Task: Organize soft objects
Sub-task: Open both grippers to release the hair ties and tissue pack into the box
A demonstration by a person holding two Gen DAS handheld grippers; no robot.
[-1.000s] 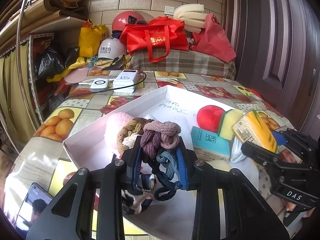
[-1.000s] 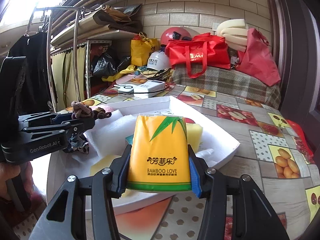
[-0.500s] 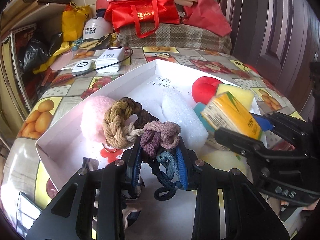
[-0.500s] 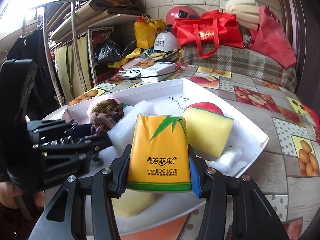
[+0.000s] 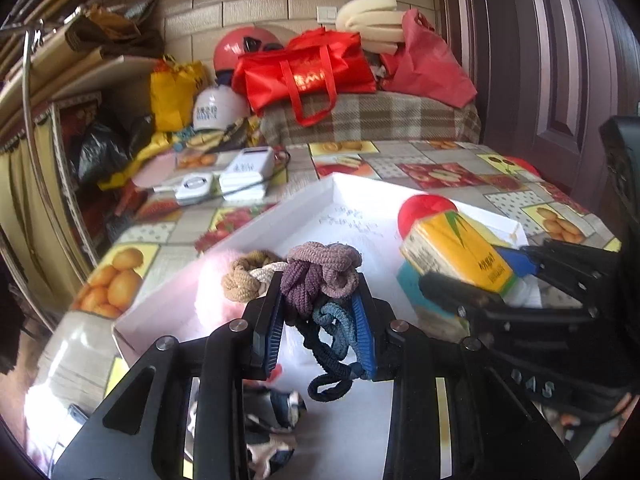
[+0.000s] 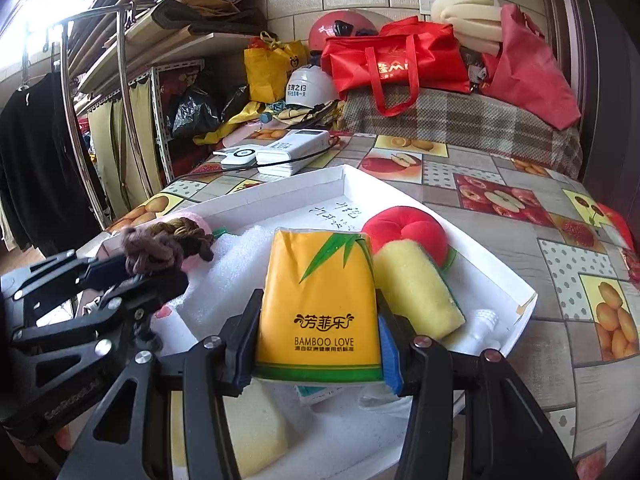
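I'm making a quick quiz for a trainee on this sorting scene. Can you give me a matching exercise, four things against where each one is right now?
Things:
1. tissue pack
2. bundle of hair ties
3. red round cushion
4. power bank

Places:
A. on the fruit-print tablecloth, beyond the white tray
B. clamped in the left gripper
C. lying in the tray, behind the yellow sponge
D. clamped in the right gripper

Pairs: 1-D, 2-B, 3-C, 4-A
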